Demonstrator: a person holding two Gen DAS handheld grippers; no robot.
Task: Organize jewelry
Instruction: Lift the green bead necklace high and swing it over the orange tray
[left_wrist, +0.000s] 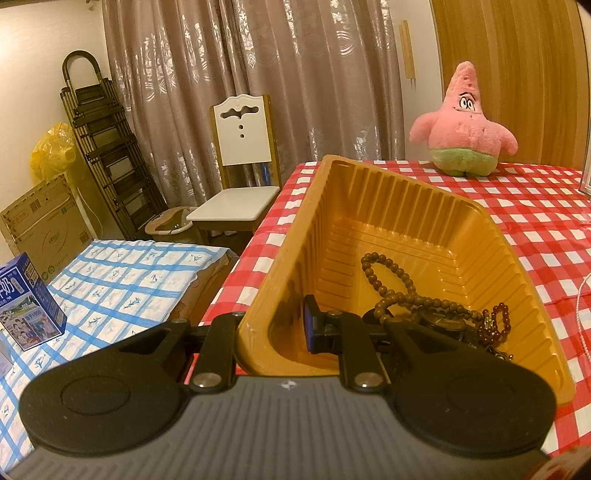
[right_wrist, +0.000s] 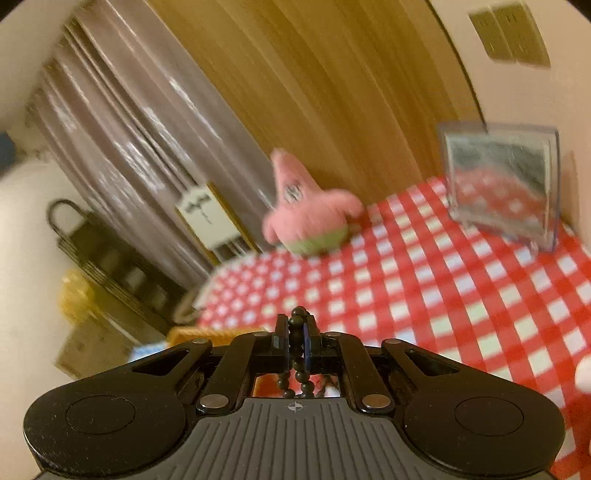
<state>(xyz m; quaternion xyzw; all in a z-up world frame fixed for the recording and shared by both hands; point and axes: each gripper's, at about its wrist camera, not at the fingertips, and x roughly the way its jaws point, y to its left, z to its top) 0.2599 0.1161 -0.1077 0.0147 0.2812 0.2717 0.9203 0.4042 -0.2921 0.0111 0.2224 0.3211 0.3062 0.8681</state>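
An orange ribbed plastic tray (left_wrist: 369, 206) stands on the red-checked tablecloth (left_wrist: 535, 221). My left gripper (left_wrist: 280, 326) is shut on the tray's near-left wall, with one finger (left_wrist: 312, 326) inside and the other hidden outside. In the tray lie a brown bead bracelet (left_wrist: 388, 280), a dark watch (left_wrist: 443, 321) and a dark red bead bracelet (left_wrist: 498, 323). My right gripper (right_wrist: 297, 334) is held above the table, tilted, and shut on a string of dark beads (right_wrist: 298, 321) that dangles below the fingers. That view is motion-blurred.
A pink star plush (left_wrist: 463, 125) (right_wrist: 306, 218) sits at the table's far edge. A clear box (right_wrist: 502, 184) stands at the back right. A white cord (left_wrist: 581, 295) lies at the right. Left of the table are a chair (left_wrist: 240, 166), a blue-checked surface (left_wrist: 122, 280) and a carton (left_wrist: 29, 302).
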